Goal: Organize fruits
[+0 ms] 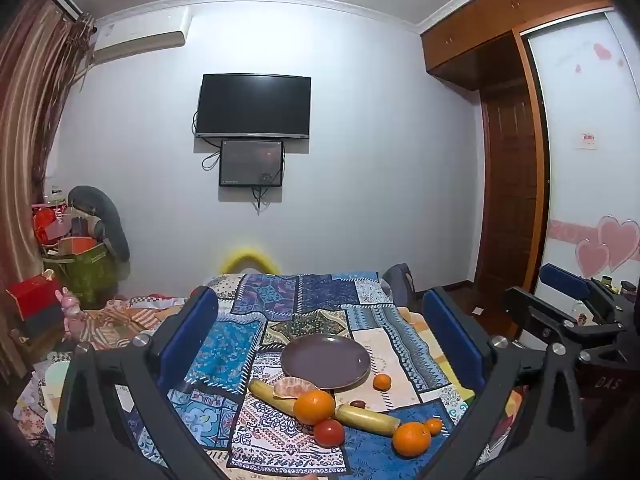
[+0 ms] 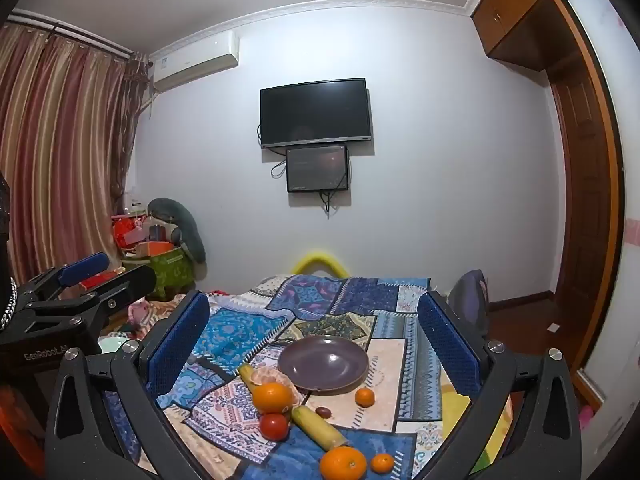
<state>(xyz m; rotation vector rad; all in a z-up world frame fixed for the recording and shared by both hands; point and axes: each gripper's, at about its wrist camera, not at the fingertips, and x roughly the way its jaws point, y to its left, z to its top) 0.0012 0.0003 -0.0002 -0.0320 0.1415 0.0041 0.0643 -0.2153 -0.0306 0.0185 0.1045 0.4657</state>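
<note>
An empty purple plate (image 1: 326, 360) (image 2: 323, 364) sits on a patchwork cloth (image 1: 224, 344) (image 2: 232, 332). In front of it lie a banana (image 1: 368, 419) (image 2: 318, 428) under a big orange (image 1: 314, 406) (image 2: 273, 397), a peeled mandarin (image 1: 294, 386), a tomato (image 1: 329, 433) (image 2: 274, 426), a dark date (image 1: 357, 403) (image 2: 323, 412), a second big orange (image 1: 411, 438) (image 2: 343, 463) and small mandarins (image 1: 382, 381) (image 2: 365, 397) (image 2: 382, 463). My left gripper (image 1: 320, 328) and right gripper (image 2: 314, 332) are both open, empty, held back above the fruit.
The cloth covers a low table or bed. A wall with two screens (image 1: 254, 106) stands behind. Boxes and clutter (image 1: 76, 248) lie at the left, a wooden wardrobe and door (image 1: 508, 184) at the right. The right gripper's body shows in the left wrist view (image 1: 568, 320).
</note>
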